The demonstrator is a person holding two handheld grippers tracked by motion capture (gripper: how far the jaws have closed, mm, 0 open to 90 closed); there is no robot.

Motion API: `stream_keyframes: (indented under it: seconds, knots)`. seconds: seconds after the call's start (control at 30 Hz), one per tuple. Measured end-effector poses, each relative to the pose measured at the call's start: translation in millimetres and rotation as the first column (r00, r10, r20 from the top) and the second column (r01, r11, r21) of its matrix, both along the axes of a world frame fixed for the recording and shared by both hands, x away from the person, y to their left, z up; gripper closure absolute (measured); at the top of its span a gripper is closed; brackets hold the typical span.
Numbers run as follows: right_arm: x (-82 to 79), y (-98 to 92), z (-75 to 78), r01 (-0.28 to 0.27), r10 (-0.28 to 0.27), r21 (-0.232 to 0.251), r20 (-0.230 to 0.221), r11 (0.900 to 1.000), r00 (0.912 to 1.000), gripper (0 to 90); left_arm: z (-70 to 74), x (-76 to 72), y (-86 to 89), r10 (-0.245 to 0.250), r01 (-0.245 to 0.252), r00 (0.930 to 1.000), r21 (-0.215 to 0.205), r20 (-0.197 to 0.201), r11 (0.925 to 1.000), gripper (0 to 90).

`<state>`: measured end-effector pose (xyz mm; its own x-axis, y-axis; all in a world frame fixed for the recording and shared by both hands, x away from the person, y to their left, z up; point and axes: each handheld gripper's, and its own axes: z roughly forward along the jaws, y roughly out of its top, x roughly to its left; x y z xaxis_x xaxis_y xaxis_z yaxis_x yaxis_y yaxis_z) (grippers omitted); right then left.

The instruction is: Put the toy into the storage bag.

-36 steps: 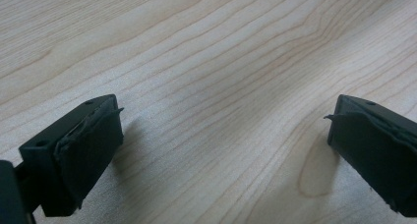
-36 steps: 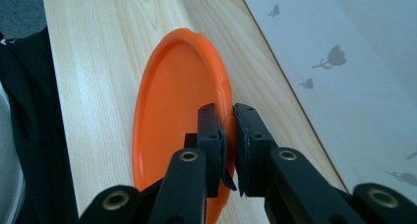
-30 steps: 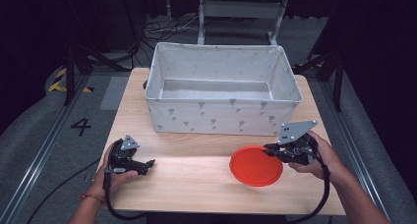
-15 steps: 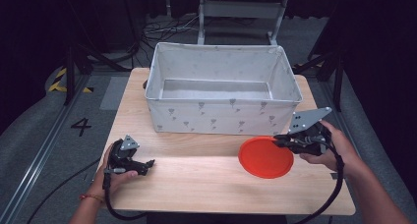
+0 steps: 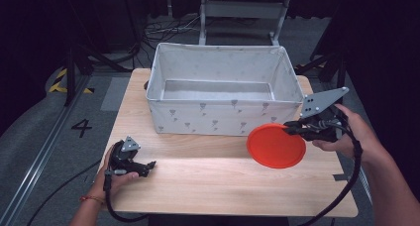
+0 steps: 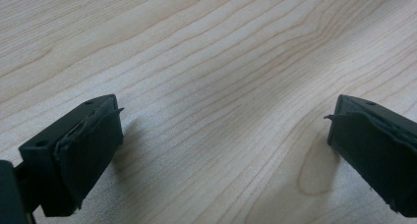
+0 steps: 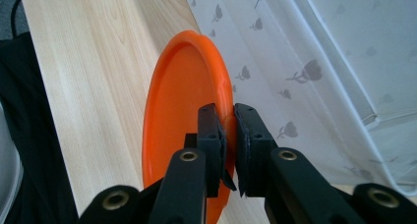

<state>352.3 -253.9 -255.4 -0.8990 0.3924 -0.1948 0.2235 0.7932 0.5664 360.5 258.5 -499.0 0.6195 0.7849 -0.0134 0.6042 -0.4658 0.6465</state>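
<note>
While my right gripper (image 5: 292,130) pinches the orange plate (image 5: 275,145) by its rim above the worktop (image 5: 208,176), the fabric bin (image 5: 223,116) lies just beyond; my left gripper (image 5: 148,165) rests spread, farther off.

Orange plate's (image 7: 184,116) lower rim behind right gripper's (image 7: 228,130) fingers (image 7: 212,135), bottom edge cropped.
</note>
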Motion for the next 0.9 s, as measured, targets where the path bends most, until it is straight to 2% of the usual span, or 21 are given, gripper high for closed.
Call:
stream_keyframes:
  seconds: [0.2,0.37,0.5,0.9]
  knots:
    - [0.3,-0.9,16.9,0.009,-0.008,-0.006,0.019,1.000,0.9998,82.4,0.0,0.0,0.0,0.000,0.000,1.0000,0.000,0.000,1.0000,0.5]
    - [2.8,-3.4,28.4,0.042,-0.042,0.001,0.019,0.999,0.9989,82.5,0.0,-0.1,0.0,0.000,0.000,1.0000,0.001,0.000,1.0000,0.5]
    - [4.6,-3.8,35.1,0.050,-0.050,-0.001,0.021,0.999,0.9985,82.5,0.0,-0.1,0.0,0.001,-0.001,1.0000,0.000,0.000,1.0000,0.5]
    - [16.2,0.2,63.2,0.067,-0.065,-0.048,0.041,0.997,0.9970,82.4,0.0,-0.1,0.0,0.001,-0.001,1.0000,0.000,0.000,1.0000,0.5]
